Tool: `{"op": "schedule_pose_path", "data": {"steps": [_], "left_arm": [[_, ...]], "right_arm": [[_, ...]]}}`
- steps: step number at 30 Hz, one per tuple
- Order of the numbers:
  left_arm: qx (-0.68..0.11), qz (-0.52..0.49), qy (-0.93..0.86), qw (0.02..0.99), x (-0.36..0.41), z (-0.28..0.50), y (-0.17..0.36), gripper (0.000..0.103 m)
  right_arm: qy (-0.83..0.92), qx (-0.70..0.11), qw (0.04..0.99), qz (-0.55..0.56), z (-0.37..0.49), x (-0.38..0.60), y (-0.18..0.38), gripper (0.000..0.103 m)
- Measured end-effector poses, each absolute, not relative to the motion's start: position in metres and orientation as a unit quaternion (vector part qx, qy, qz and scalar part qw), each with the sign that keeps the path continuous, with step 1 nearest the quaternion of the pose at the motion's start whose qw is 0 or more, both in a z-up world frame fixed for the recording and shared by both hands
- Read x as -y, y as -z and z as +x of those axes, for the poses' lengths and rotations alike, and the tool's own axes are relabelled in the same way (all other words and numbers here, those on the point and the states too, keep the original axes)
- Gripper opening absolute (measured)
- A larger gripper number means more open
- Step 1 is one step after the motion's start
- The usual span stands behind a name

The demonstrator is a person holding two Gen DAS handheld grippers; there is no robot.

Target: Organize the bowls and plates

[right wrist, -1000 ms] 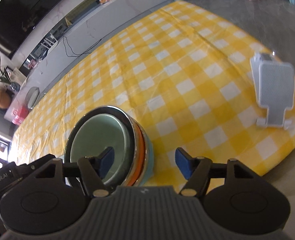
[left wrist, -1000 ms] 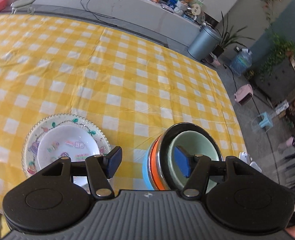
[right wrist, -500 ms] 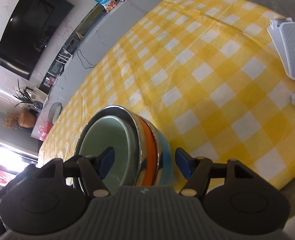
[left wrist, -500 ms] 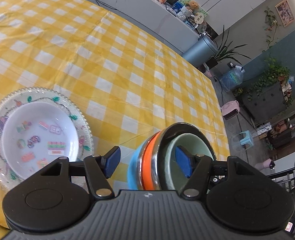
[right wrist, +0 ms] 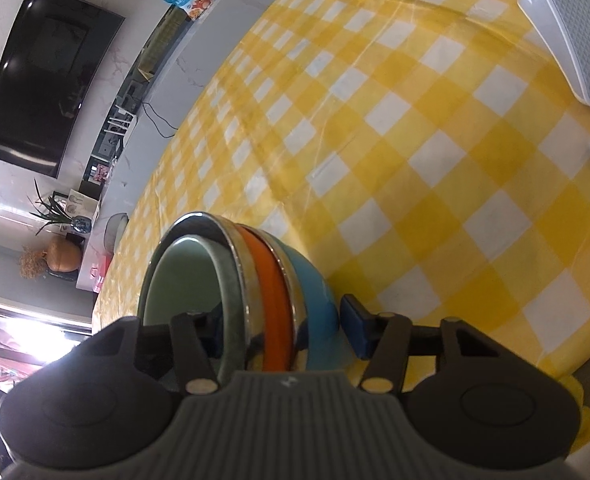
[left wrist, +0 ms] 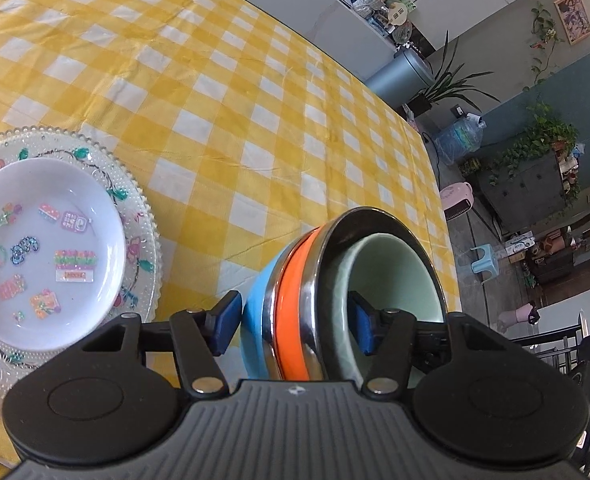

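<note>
A stack of nested bowls (left wrist: pixel 291 308) stands on the yellow checked tablecloth (left wrist: pixel 215 120): pale green inside, then steel, orange and light blue outside. My left gripper (left wrist: pixel 295 328) straddles the stack's wall, one pad outside the blue bowl, the other inside the green bowl (left wrist: pixel 391 276). Its jaws are closing, with thin gaps still showing. My right gripper (right wrist: pixel 283 330) straddles the opposite wall of the bowl stack (right wrist: pixel 271 288) the same way, jaws closing, the outer pad just clear of the blue side. A small white sticker plate (left wrist: pixel 43 252) lies on a patterned glass plate (left wrist: pixel 143 216) to the left.
A white plastic stand (right wrist: pixel 575 36) sits near the table's right edge. The table's near edge (right wrist: pixel 575 364) runs close below the right gripper. Off the table are a grey bin (left wrist: pixel 399 76), plants, a water jug and small stools on the floor.
Both grippers have come down over the bowl stack, so its walls now sit deeper between the jaws. Both pairs of jaws have narrowed toward the bowls. The bowls themselves have not shifted.
</note>
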State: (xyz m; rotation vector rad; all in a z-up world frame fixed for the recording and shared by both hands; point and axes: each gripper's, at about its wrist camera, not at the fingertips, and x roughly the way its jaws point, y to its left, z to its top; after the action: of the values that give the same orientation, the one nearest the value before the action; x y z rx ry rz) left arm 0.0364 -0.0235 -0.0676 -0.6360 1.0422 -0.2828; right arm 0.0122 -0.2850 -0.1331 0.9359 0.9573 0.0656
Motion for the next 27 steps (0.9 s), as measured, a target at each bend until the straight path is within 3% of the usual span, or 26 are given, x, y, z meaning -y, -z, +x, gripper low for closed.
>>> {"op": "schedule_pose_path", "data": {"steps": [27], "left_arm": [[-0.468, -0.274, 0.108, 0.833, 0.003, 0.014, 0.03, 0.058]], "right_arm": [[-0.056, -0.449, 0.789, 0.417, 0.001, 0.262, 0.11, 0.047]]}}
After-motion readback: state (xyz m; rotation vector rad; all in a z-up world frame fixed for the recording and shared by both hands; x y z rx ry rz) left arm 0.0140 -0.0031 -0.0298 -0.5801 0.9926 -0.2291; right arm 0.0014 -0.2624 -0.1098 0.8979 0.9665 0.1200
